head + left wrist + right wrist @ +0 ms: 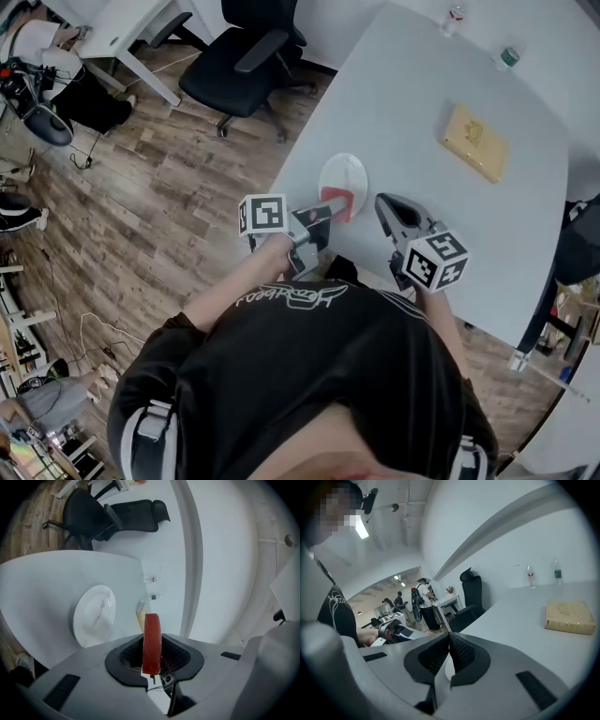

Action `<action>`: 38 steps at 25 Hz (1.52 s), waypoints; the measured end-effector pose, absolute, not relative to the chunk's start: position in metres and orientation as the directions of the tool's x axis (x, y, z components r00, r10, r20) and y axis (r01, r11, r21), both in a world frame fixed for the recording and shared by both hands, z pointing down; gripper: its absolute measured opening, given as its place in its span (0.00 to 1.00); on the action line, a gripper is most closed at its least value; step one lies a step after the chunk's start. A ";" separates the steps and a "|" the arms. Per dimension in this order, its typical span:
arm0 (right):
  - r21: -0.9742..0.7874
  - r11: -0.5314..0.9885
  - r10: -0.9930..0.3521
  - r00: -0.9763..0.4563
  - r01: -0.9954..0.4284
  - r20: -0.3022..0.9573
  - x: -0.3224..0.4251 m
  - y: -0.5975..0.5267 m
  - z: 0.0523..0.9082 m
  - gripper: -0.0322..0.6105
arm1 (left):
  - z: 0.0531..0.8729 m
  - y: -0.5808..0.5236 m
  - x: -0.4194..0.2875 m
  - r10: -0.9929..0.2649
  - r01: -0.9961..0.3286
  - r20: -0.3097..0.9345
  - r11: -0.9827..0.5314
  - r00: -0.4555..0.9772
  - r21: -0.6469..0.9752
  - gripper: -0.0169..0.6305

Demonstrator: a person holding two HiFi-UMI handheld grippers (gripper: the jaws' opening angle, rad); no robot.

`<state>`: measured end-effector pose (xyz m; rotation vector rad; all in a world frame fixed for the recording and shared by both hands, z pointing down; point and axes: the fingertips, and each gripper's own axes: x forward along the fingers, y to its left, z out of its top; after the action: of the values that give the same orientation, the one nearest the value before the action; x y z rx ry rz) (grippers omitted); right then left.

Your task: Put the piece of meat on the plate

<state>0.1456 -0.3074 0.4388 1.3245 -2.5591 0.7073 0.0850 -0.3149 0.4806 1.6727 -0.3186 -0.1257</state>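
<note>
A red piece of meat (152, 629) stands on edge between the pads of my left gripper (152, 641), which is shut on it. In the head view the meat (340, 202) hangs at the near rim of the round white plate (345, 172), with the left gripper (328, 212) just on my side of it. From the left gripper the plate (95, 614) lies ahead and to the left on the table. My right gripper (386, 204) hovers over the table to the right of the plate. Its jaws (449, 636) are shut, with nothing between them.
A tan book (475, 142) lies on the pale table (412, 103) beyond the plate, and two bottles (453, 19) stand at the far edge. The table's left edge runs close to the plate. A black office chair (246, 58) stands on the wood floor off that edge.
</note>
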 end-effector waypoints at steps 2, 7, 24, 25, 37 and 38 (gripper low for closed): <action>-0.337 0.492 -0.717 -0.593 -0.803 0.366 0.150 -0.315 0.443 0.06 | 0.491 -0.322 0.088 -0.290 -0.159 0.132 -0.071 0.948 0.985 0.17; -0.354 0.497 -0.697 -0.608 -0.792 0.380 0.157 -0.332 0.454 0.06 | 0.518 -0.340 0.092 -0.309 -0.207 0.191 -0.021 0.932 0.978 0.17; -0.394 0.480 -0.673 -0.617 -0.784 0.408 0.175 -0.357 0.478 0.06 | 0.576 -0.366 0.101 -0.300 -0.359 0.355 0.046 0.885 0.932 0.17; -0.396 0.478 -0.673 -0.617 -0.784 0.409 0.177 -0.358 0.480 0.06 | 0.580 -0.366 0.101 -0.299 -0.373 0.370 0.050 0.880 0.927 0.17; -0.414 0.462 -0.679 -0.613 -0.784 0.404 0.190 -0.362 0.485 0.06 | 0.590 -0.374 0.111 -0.303 -0.470 0.463 0.052 0.833 0.881 0.41; -0.415 0.462 -0.679 -0.614 -0.784 0.403 0.190 -0.362 0.486 0.06 | 0.589 -0.374 0.112 -0.302 -0.471 0.462 0.047 0.834 0.881 0.43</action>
<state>0.1901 -0.3617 0.4858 1.2785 -2.5270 0.8620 0.1123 -0.3741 0.5895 1.5511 -0.6344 0.1436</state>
